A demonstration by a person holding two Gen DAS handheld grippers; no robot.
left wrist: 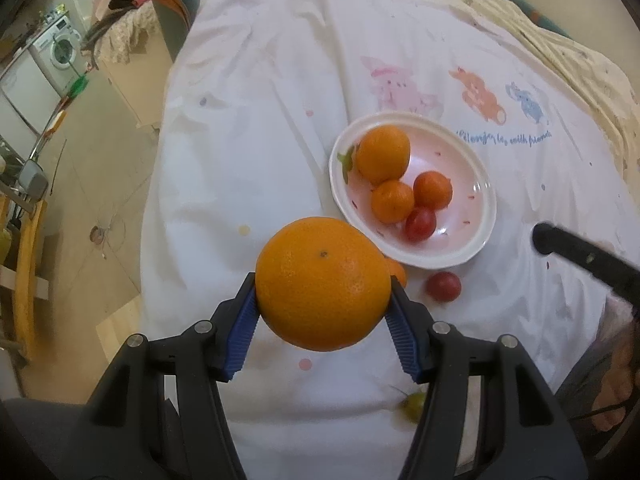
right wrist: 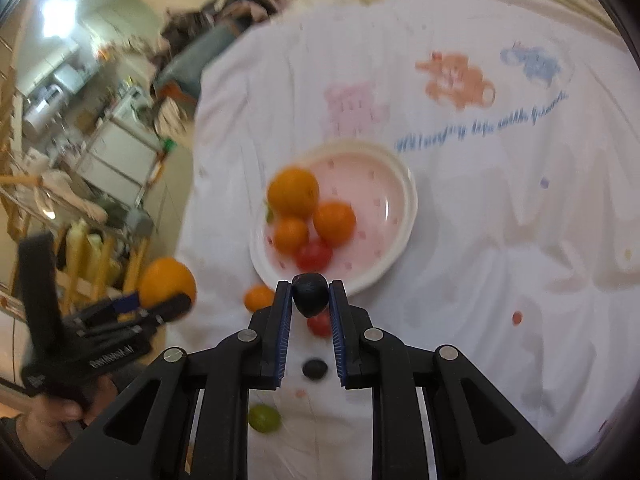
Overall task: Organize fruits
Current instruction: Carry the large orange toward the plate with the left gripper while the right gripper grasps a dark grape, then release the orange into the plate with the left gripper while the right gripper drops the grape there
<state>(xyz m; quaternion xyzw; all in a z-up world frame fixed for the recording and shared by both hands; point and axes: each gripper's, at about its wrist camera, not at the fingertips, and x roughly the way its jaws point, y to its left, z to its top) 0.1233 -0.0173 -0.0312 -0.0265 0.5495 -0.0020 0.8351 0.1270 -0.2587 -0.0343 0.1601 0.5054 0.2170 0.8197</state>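
Fruit first, from your left wrist camera: your left gripper (left wrist: 323, 286) has its blue-padded jaws spread wide around a large orange (left wrist: 322, 283), pinching it on both sides and holding it above the white cloth (left wrist: 256, 120). Just beyond the jaws and to their right sits the pink plate (left wrist: 468, 184), with a big orange (left wrist: 383, 154), two small mandarins (left wrist: 392, 201) (left wrist: 433, 190) and a red cherry tomato (left wrist: 421, 224) all touching one another inside it. Behind the held orange, a small orange fruit (left wrist: 398, 270) peeks out just in front of the plate, and a second red tomato (left wrist: 443, 286) lies on the cloth to the right of the jaws. A green grape (left wrist: 414, 405) rests on the cloth under your right-hand finger. At the far right edge you see one dark finger of your right gripper (left wrist: 584, 260).

From your right wrist camera, blurred by motion: your right gripper (right wrist: 310, 296) has its jaws drawn close, pinching a small dark fruit (right wrist: 310, 294) at the tips, right at the plate's (right wrist: 396, 184) near rim. Between the jaws, lower down, a red tomato (right wrist: 319, 324) and another dark fruit (right wrist: 315, 369) lie on the cloth; the green grape (right wrist: 264, 418) lies left of them. A small mandarin (right wrist: 259, 298) sits just left of the jaws. Far left, your left gripper (right wrist: 160, 300) holds the large orange (right wrist: 168, 282).
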